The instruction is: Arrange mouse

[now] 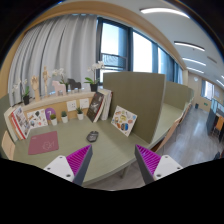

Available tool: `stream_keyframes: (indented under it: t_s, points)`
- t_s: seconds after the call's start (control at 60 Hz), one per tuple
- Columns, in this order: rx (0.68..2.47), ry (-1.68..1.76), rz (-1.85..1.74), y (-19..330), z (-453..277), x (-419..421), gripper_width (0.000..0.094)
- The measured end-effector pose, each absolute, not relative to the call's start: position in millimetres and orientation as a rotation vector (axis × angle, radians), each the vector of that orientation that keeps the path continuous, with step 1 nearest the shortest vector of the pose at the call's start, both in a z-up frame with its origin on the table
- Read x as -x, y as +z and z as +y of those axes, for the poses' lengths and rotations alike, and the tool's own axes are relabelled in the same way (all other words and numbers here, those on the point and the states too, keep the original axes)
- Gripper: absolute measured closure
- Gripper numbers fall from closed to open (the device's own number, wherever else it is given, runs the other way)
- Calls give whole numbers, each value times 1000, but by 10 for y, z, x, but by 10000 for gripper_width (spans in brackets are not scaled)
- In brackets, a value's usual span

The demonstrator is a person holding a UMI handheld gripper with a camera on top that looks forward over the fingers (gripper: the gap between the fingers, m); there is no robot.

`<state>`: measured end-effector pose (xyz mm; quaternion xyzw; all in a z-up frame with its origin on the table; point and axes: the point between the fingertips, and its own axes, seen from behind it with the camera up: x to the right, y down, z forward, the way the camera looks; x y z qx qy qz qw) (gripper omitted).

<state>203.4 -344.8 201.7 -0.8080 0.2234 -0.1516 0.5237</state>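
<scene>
Mouse (92,136) on desk (110,150), hand-held gripper (112,160) spread, office windows (128,48)

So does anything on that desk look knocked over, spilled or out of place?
Nothing stands out. The mouse sits alone on the bare desk, well beyond the open tool. The pinkish mat lies flat off to one side. Books and small plants stand tidy along the back.

Bare desk (105,150) ahead; books (98,106) (leaning upright) and partition (140,95) wall the back.
</scene>
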Motion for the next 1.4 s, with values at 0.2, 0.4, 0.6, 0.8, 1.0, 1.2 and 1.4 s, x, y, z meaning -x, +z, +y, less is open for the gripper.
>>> stream_keyframes:
  t_s: [0.2, 0.4, 0.6, 0.8, 1.0, 1.2, 1.4]
  points:
    - [1994, -382, 466, 1512, -3310, -2106, 74]
    - [2079, -279, 339, 930, -2763, -2063, 69]
    - [2149, -185, 183, 453, -1983, -2086, 73]
    - [2231, -106, 66, 27, -1220, -2181, 71]
    - [2261, 6, -60, -112, -639, -2146, 97]
    - [2279, 91, -125, -136, -206, -1993, 202]
    - [2280, 109, -181, -135, 91, -1883, 398]
